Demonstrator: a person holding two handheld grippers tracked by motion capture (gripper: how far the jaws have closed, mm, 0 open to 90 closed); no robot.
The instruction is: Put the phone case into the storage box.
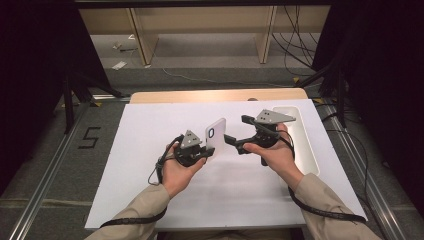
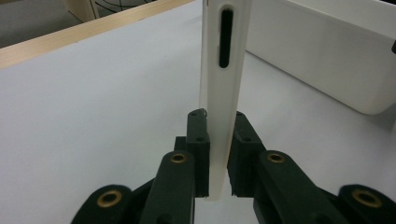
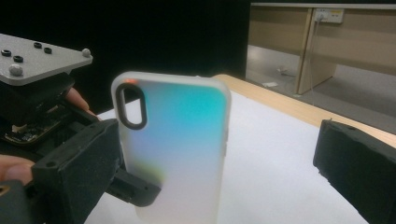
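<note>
A translucent white phone case (image 1: 216, 136) with an oval camera cut-out stands upright above the white board. My left gripper (image 1: 209, 150) is shut on its lower end; in the left gripper view the case (image 2: 223, 84) is edge-on between the two black jaws of that gripper (image 2: 218, 122). My right gripper (image 1: 236, 128) is open, just right of the case. In the right gripper view the case (image 3: 182, 154) faces me between the wide-apart jaws of the right gripper (image 3: 217, 149), close to the left jaw. Whether that jaw touches it, I cannot tell.
A long white tray (image 1: 301, 142) lies along the board's right side, also behind the case as a white tray (image 2: 327, 56). The white board (image 1: 150, 150) covers a wooden table (image 1: 200, 96). Shelving legs and cables stand on the floor beyond.
</note>
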